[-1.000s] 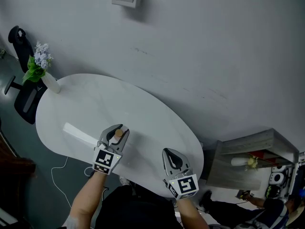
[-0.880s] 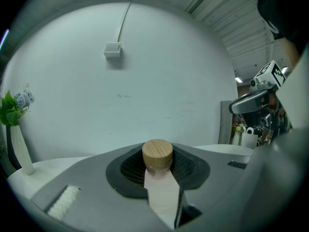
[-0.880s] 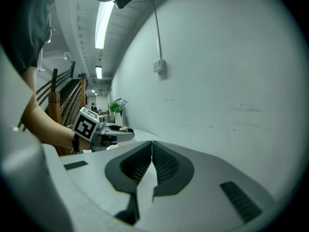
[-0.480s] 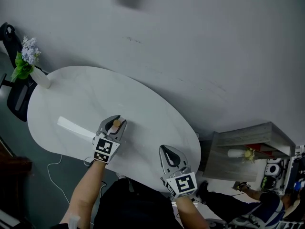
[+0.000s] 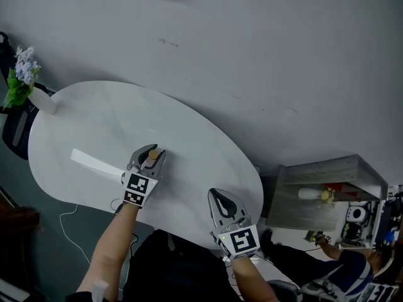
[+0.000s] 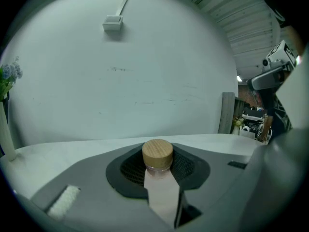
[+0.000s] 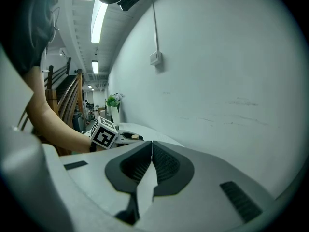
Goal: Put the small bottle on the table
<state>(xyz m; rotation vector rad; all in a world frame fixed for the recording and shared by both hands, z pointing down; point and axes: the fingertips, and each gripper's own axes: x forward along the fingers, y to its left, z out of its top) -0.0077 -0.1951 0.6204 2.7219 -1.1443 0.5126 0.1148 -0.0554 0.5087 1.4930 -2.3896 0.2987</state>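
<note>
**Head view with left and right gripper views.** The left gripper (image 5: 151, 151) is gripping the small bottle (image 6: 158, 154) upright. Its two dark pads are pressing on the neck just under the round wooden cap, and the pale pinkish body is showing in the gap below. What is filling the bottle cannot be told.

The bottle is sitting over the white oval table (image 5: 113, 118), toward its six o'clock rim. Whether its base is touching the top cannot be told.

The right gripper (image 7: 152, 144) is hovering at four o'clock of the left one, over the table's near edge. Its jaws are pressing together with nothing between them. In its own view the left gripper's marker cube (image 7: 104, 133) and the bottle's cap are showing at ten o'clock of the jaws.

A white vase (image 5: 43, 99) is standing at the table's ten o'clock rim and is holding pale blue flowers (image 5: 24, 65) with green leaves. A flat white strip (image 5: 94, 163) is lying on the table at nine o'clock of the left gripper, well apart from the vase.

At four o'clock of the table an open grey shelf unit (image 5: 334, 168) is holding a white vessel (image 5: 307, 194) with a yellow-green sprig beside it. A grey wall (image 5: 252, 55) is running behind the table and carrying a small white box (image 6: 112, 22) with a cable rising from it.
</note>
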